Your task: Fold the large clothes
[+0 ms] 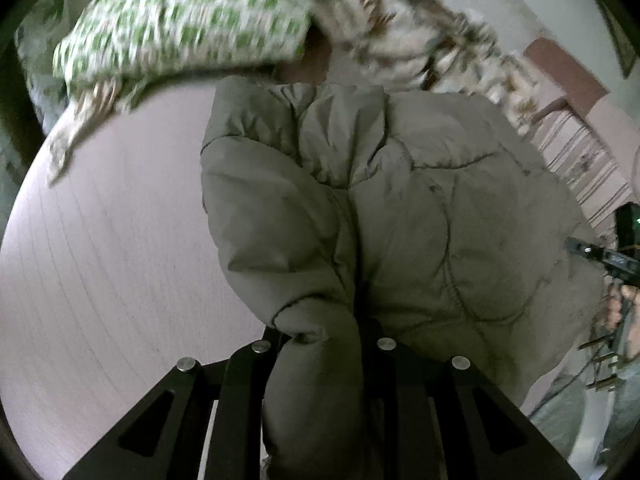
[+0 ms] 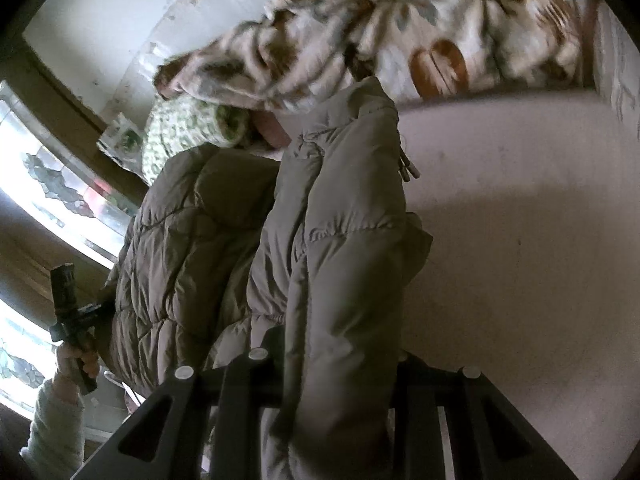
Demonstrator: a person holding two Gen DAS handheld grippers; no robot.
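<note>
A grey-khaki quilted puffer jacket hangs over the pale pink bed sheet. My left gripper is shut on a puffy fold of it, and the fabric bulges between the black fingers and covers their tips. In the right wrist view the same jacket hangs from my right gripper, which is shut on a thick edge of it. A drawstring with two toggles dangles at the jacket's far end. The right gripper shows at the edge of the left wrist view, and the left gripper, with a hand on its handle, shows in the right wrist view.
A green-and-white patterned pillow and a brown floral blanket lie at the head of the bed. The blanket and pillow also appear beyond the jacket. A bright window is on the left.
</note>
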